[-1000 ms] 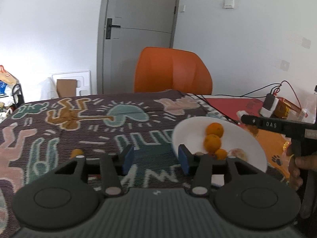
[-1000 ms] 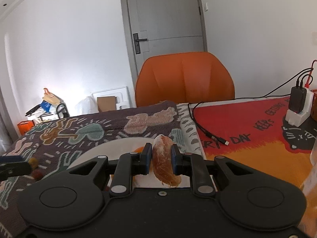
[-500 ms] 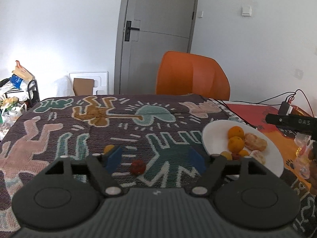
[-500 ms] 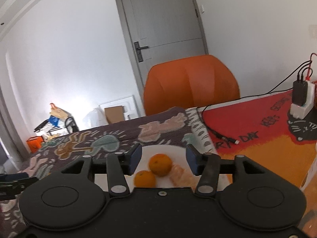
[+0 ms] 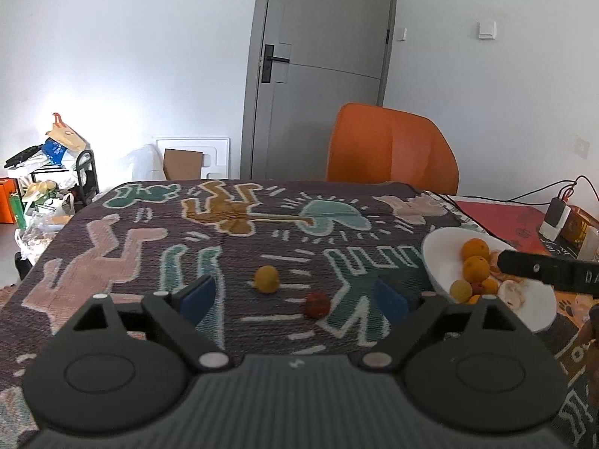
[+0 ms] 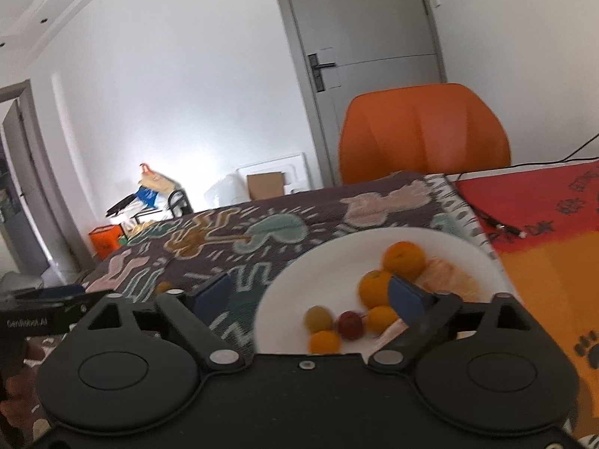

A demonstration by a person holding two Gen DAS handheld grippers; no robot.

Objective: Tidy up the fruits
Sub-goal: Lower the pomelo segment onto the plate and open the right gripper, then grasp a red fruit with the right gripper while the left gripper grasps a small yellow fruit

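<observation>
A white plate (image 5: pixel 438 262) on the right of the patterned cloth holds oranges (image 5: pixel 475 267) and several small fruits; it also shows in the right wrist view (image 6: pixel 284 284) with a peeled orange (image 6: pixel 449 277). A small yellow fruit (image 5: pixel 266 279) and a small red fruit (image 5: pixel 317 304) lie loose on the cloth. My left gripper (image 5: pixel 294 297) is open and empty, just behind those two fruits. My right gripper (image 6: pixel 310 295) is open and empty above the plate's near side; its body shows in the left wrist view (image 5: pixel 546 275).
The patterned cloth (image 5: pixel 224 239) covers the table. An orange chair (image 5: pixel 389 149) stands behind the table's far edge. A red and orange mat (image 6: pixel 543 224) with cables and a charger (image 5: pixel 556 217) lies to the right. Clutter and boxes stand on the floor at left.
My right gripper let the peeled orange go onto the plate, opened wide and drew back. My left gripper swung left from the plate, opened wider and now faces the two loose fruits.
</observation>
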